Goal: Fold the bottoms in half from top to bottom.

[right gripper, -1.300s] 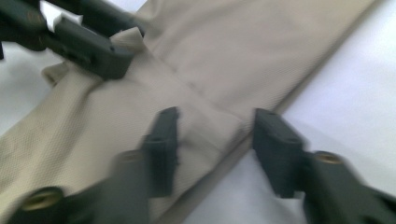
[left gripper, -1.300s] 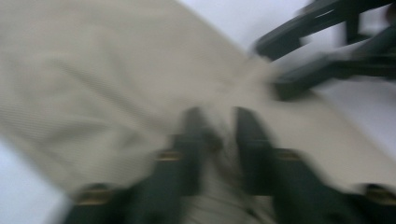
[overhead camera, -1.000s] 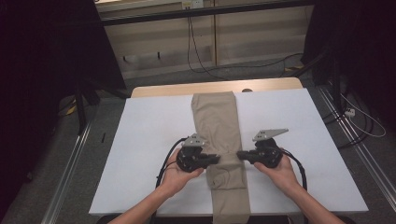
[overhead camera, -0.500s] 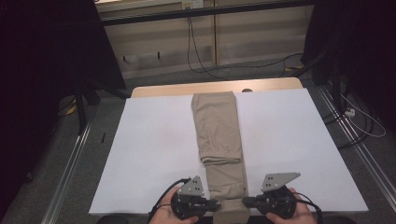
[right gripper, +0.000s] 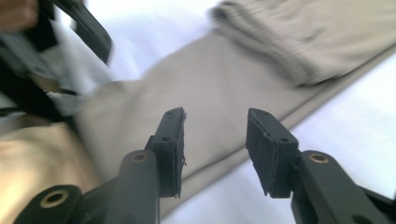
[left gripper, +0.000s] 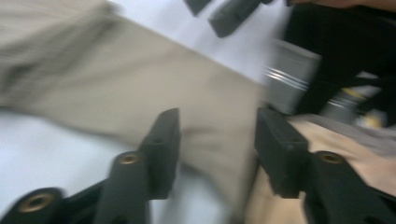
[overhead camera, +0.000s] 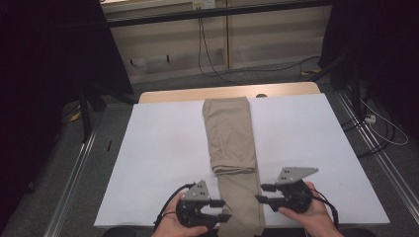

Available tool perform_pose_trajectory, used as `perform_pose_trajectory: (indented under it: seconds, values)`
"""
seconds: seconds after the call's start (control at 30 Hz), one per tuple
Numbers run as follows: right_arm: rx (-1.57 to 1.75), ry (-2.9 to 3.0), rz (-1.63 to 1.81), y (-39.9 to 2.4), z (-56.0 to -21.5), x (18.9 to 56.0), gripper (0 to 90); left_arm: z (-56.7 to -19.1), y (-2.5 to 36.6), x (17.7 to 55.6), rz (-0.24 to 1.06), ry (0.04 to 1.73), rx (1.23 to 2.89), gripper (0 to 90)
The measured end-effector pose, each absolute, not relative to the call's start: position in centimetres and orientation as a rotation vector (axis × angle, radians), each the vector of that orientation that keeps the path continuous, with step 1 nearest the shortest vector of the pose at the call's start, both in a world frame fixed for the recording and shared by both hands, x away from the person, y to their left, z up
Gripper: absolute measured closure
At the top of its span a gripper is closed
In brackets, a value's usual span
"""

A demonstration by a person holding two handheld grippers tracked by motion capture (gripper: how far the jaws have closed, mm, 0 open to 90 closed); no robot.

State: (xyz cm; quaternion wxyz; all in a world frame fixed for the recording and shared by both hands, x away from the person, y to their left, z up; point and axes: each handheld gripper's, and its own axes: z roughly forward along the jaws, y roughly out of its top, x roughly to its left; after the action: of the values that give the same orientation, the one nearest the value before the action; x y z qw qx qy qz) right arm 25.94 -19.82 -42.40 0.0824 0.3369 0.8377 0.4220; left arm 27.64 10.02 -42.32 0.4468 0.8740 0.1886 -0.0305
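I'm folding the trousers (overhead camera: 231, 143): far part doubled over, near end left. Both grippers, left (overhead camera: 223, 210) and right (overhead camera: 261, 193), have just been opening, released, nothing between jaws.

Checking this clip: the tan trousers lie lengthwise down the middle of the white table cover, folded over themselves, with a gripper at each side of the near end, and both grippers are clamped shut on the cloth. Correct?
Not quite. The left gripper and right gripper are open: their jaws have just been opening, and each gripper view shows a gap with the tan trousers lying beyond, unpinched. The rest holds in the high view: trousers folded, lengthwise on the white table cover.
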Motion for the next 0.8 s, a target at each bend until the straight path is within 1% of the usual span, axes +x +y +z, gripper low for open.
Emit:
perform_pose_trajectory:
  seconds: [0.03, 0.1, 0.17, 0.2, 0.3, 0.43, 0.47, 0.5, 0.53, 0.57, 0.6, 0.63, 0.73, 0.8]
  values:
    - [1.004, 2.498, 1.239, -19.7, -42.5, 27.0, 56.1, -42.3, 10.1, 28.5, -0.024, 0.494, 2.166, 47.0]
    - [1.004, 2.493, 1.204, -19.4, -42.8, 29.3, 53.4, -42.3, 10.2, 30.4, 0.042, 0.532, 2.176, 45.1]
    - [1.003, 2.472, 1.172, -19.1, -42.9, 30.9, 47.6, -42.6, 10.4, 32.5, 0.106, 0.585, 2.178, 43.0]
    - [0.995, 2.462, 1.149, -18.9, -42.9, 31.7, 46.4, -42.7, 10.5, 33.5, 0.121, 0.609, 2.167, 41.2]
    - [0.975, 2.463, 1.119, -18.0, -43.1, 33.7, 41.0, -42.9, 10.2, 35.9, 0.162, 0.663, 2.159, 39.7]
    - [0.897, 2.498, 1.04, -16.6, -44.1, 34.9, 42.3, -43.1, 9.1, 37.6, 0.212, 0.627, 2.213, 37.5]
    - [0.893, 2.498, 1.04, -16.5, -44.2, 34.9, 44.8, -43.2, 9.1, 37.9, 0.219, 0.64, 2.186, 37.5]
    - [0.891, 2.491, 1.03, -16.5, -44.3, 34.9, 51.5, -43.2, 9.1, 38.2, 0.207, 0.649, 2.162, 37.6]
    - [0.893, 2.482, 1.026, -16.5, -44.3, 34.9, 55.9, -43.4, 9.1, 38.4, 0.197, 0.659, 2.148, 38.7]
    - [0.911, 2.474, 1.067, -16.8, -44.2, 34.8, 67.9, -43.5, 9.1, 38.4, 0.189, 0.652, 2.146, 40.0]
    - [0.927, 2.468, 1.114, -17.1, -44.1, 34.9, 74.7, -43.6, 9.1, 38.4, 0.175, 0.644, 2.147, 40.4]
    - [0.94, 2.453, 1.124, -17.3, -44.0, 35.0, 78.0, -43.7, 9.1, 38.4, 0.167, 0.629, 2.159, 41.0]
    - [0.951, 2.446, 1.122, -17.4, -44.1, 35.3, 80.7, -43.9, 8.7, 38.2, 0.188, 0.614, 2.17, 42.8]
    - [0.948, 2.446, 1.12, -17.3, -44.2, 35.5, 80.4, -44.3, 8.4, 38.5, 0.202, 0.618, 2.175, 51.1]
